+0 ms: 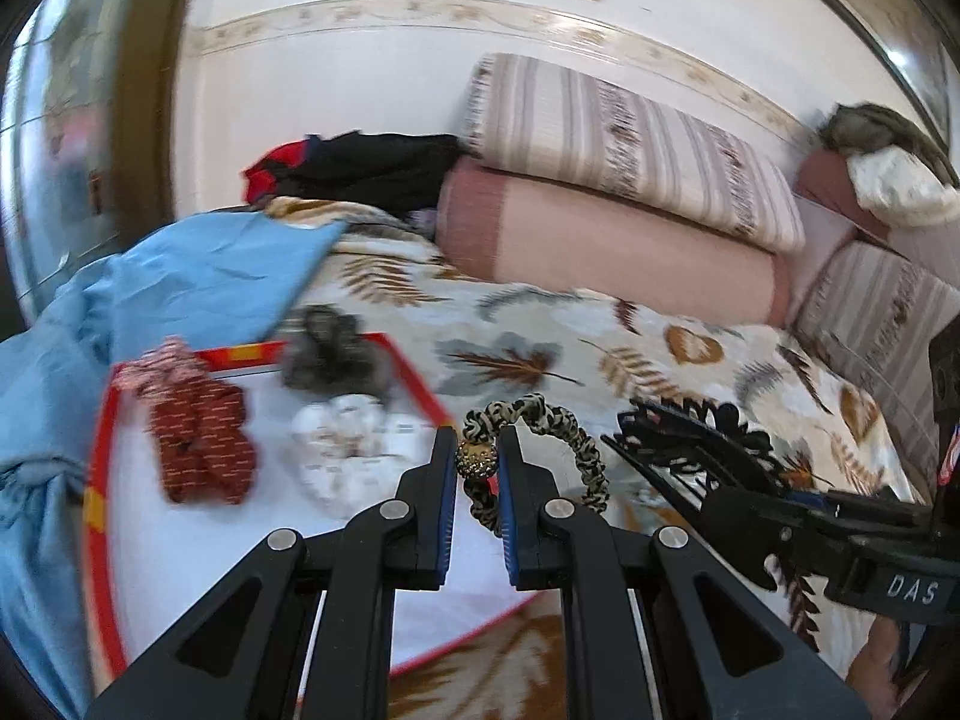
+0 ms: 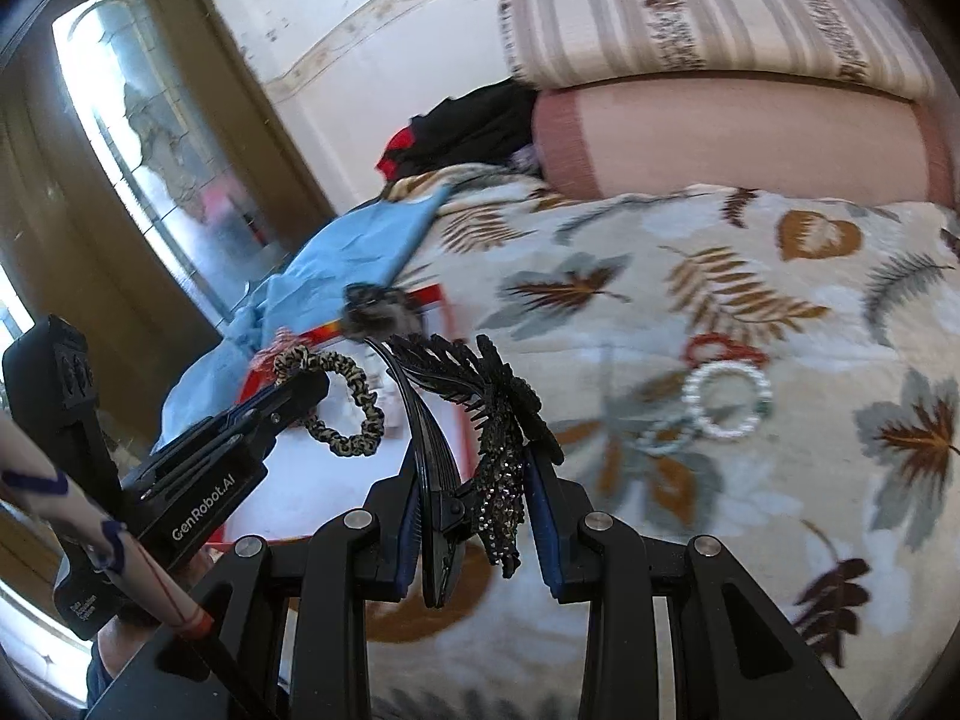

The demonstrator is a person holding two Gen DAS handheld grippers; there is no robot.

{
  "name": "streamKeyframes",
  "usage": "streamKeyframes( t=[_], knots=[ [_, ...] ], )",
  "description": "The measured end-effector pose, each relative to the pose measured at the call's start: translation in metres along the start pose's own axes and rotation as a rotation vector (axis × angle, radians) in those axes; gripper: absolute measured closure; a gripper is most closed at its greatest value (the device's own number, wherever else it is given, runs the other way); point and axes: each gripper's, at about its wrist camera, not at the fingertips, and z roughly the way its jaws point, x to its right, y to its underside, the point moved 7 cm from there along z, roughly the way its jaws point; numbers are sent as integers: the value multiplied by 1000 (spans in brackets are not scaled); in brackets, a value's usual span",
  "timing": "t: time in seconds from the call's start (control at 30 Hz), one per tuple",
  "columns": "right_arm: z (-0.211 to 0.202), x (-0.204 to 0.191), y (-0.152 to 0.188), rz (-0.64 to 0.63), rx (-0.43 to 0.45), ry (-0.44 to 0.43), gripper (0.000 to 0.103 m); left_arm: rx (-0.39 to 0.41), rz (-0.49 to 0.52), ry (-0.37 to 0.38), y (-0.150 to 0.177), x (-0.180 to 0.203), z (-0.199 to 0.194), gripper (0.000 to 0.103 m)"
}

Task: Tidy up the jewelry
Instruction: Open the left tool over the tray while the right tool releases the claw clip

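Note:
My left gripper (image 1: 477,441) is shut on a leopard-print scrunchie (image 1: 558,438) with a gold beaded ball (image 1: 475,456), held above the right edge of a red-rimmed white tray (image 1: 180,540). In the tray lie a red patterned scrunchie (image 1: 204,444), a white one (image 1: 348,438) and a grey one (image 1: 336,354). My right gripper (image 2: 474,468) is shut on a black sequined hair clip (image 2: 480,420) above the bedspread. The clip also shows in the left wrist view (image 1: 690,438), and the scrunchie in the right wrist view (image 2: 348,402).
A pearl bracelet (image 2: 729,399), a red ring (image 2: 723,351) and a smaller beaded ring (image 2: 663,435) lie on the leaf-print bedspread (image 2: 720,276). Blue cloth (image 1: 180,282) lies left of the tray. Pink and striped pillows (image 1: 600,192) are stacked at the back.

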Motion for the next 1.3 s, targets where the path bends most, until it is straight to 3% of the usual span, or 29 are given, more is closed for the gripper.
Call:
streamKeyframes(
  t=[0.27,0.57,0.93,1.3],
  knots=[
    [42,-45,2,1,-66,-43,69,9,-79,-146,0,-70,-16,91],
    [86,-77,13,-54,-129,-8,69,-109,-208,-259,25,-139,-6,91],
    [123,-82,28,-92,-205,30,69,-210,-250,-299,45,-147,17,91],
    [148,-74,25,-97,-216,61,69,-231,-228,-329,48,-145,25,91]
  ],
)
